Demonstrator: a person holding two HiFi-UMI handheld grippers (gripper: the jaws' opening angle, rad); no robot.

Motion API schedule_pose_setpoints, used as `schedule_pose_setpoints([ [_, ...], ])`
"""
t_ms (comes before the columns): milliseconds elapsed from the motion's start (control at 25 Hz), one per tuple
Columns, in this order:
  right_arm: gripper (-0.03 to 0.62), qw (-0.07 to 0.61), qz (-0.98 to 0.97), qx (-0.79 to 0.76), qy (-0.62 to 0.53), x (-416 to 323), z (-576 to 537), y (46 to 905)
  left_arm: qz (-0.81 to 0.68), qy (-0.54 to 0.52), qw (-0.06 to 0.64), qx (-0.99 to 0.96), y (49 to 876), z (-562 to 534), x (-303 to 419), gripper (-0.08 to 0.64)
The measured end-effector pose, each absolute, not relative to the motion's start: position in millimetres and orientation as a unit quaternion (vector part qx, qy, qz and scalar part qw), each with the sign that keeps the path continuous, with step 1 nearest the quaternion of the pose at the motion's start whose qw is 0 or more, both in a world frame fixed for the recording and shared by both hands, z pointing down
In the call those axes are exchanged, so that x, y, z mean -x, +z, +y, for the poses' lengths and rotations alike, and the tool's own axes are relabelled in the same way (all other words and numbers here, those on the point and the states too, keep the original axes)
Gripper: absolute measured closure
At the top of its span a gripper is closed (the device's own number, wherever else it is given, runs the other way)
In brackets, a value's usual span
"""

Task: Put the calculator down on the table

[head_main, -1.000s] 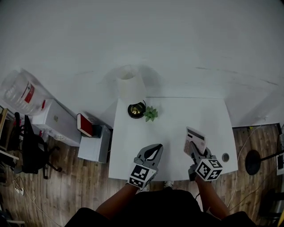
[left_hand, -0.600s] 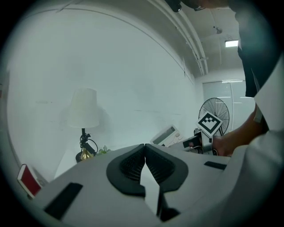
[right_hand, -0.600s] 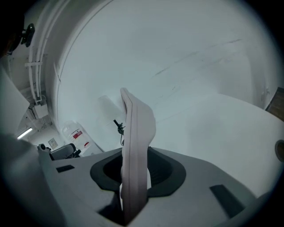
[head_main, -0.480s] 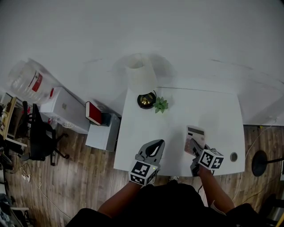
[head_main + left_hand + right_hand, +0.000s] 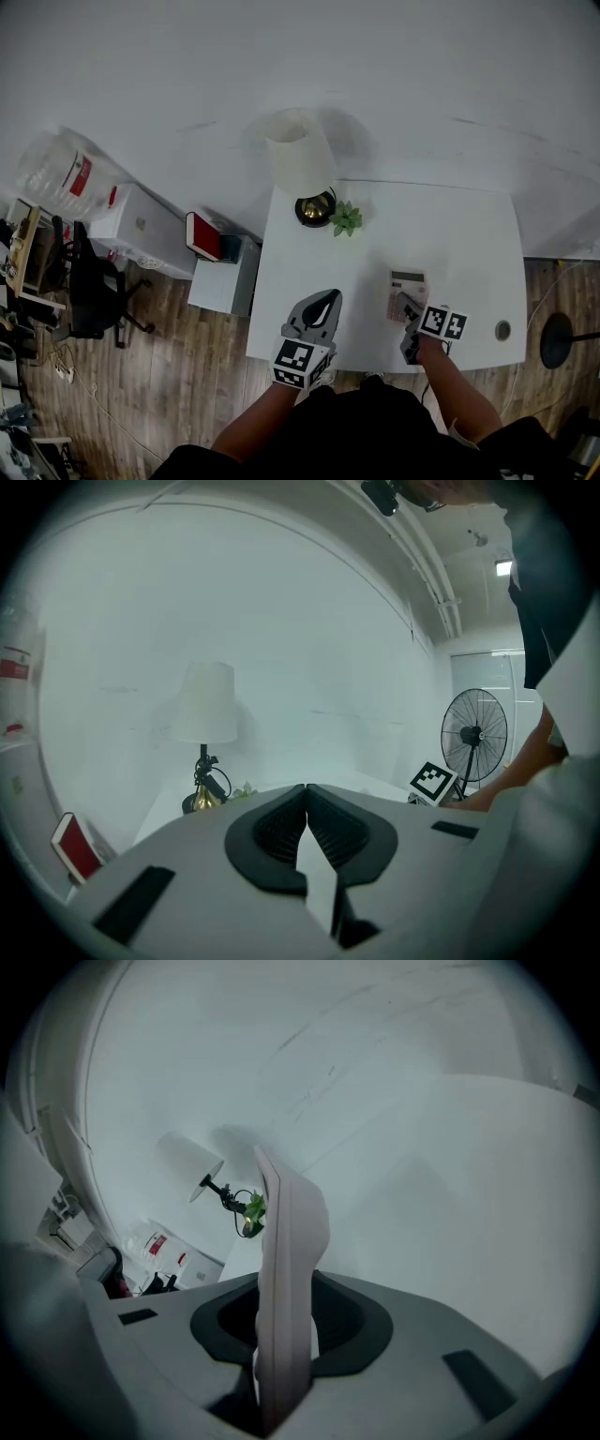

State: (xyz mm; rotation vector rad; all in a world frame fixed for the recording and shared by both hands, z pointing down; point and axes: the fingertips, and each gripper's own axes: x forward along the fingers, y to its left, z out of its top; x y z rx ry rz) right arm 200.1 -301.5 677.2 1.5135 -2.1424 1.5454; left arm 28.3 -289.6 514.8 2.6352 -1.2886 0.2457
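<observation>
Calculator (image 5: 407, 292) clamped in right gripper (image 5: 406, 307), by near edge of white worktop (image 5: 469, 244).
Its near end is hidden in the jaws; contact with worktop unclear. Left gripper (image 5: 327, 302) closed, empty. Lamp (image 5: 300, 159) and plant (image 5: 346, 219) well apart; bare surface beyond.

A white lamp (image 5: 300, 155) stands beside a small green plant (image 5: 346, 219).

We look steeply down on the tabletop (image 5: 469, 244) from overhead; left tongs (image 5: 307, 789) and right tongs (image 5: 286, 1283) cameras look along their jaws; all share the lamp (image 5: 204, 703).
</observation>
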Motion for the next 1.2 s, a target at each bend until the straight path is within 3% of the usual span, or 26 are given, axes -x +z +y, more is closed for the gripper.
schedule_pose_setpoints([
  [320, 0.463, 0.069, -0.696, -0.479, 0.531, -181, -295, 708, -0.456, 0.076, 0.146, -0.874, 529, -288, -11, 0.54],
  [640, 0.439, 0.109, -0.705, -0.498, 0.493, -181, -293, 715, -0.473, 0.064, 0.148, -0.867, 534, -286, -5, 0.54],
  [960, 0.303, 0.226, -0.724, -0.525, 0.387, -195, -297, 712, -0.467, 0.059, 0.166, -0.866, 540, -290, -6, 0.54],
  [1200, 0.238, 0.258, -0.72, -0.539, 0.352, -207, -296, 714, -0.458, 0.061, 0.172, -0.87, 546, -288, -13, 0.54],
])
